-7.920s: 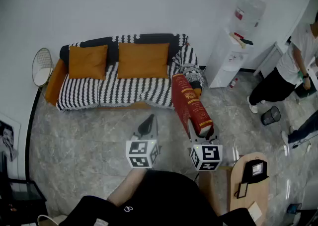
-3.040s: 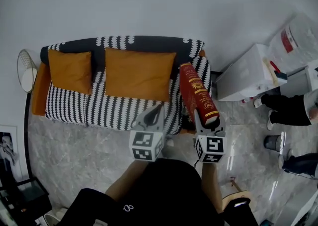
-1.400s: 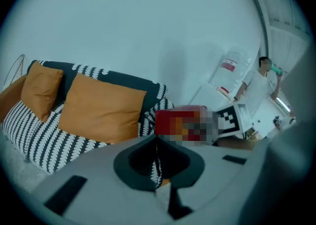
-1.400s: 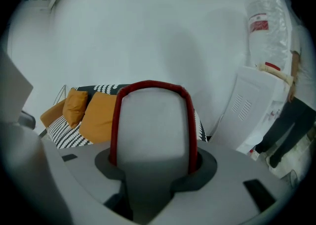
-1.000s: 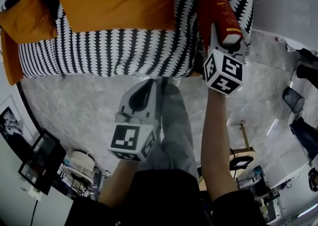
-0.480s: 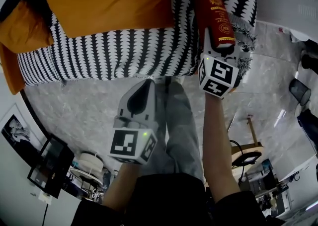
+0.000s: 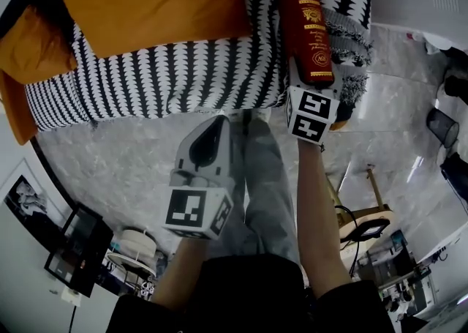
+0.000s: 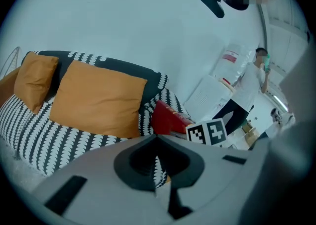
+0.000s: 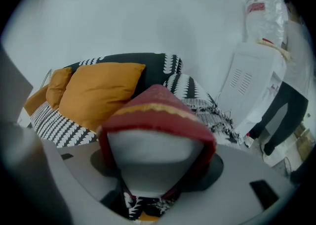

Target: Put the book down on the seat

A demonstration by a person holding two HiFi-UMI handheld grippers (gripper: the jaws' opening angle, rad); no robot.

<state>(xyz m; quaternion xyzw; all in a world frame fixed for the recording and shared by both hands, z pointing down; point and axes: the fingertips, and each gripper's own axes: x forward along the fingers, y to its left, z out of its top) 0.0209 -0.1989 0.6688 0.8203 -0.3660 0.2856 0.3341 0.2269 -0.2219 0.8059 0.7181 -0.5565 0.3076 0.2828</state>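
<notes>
— One thick red book, spine up, lies along the right end of the striped seat, just beside the orange cushion. Its near end sits between the jaws of the right gripper, and those jaws are opening as we speak.

— Holding, or letting go?

— Letting go, I'd say. The book's end fills the gap in the right gripper view, but I see no pad biting into the cover.

— How will it handle?

— It looks like a stiff hardback, likely heavy, with a glossy cover that could slip. Taken at one end it would lever downward. A grip across both boards nearer the middle should be steadier. Perched on its page edge on soft upholstery, it may tip onto its side.

— And the other hand?

— The left gripper hangs over the floor short of the sofa, jaws together, nothing in them.

— What can't we see?

— The book's far end is cut off at the top of the head view. Whether its lower edge actually bears on the seat is hidden. The left gripper view shows just a red corner past its own body, and the fringed throw next to the book hides what's under it.
</notes>
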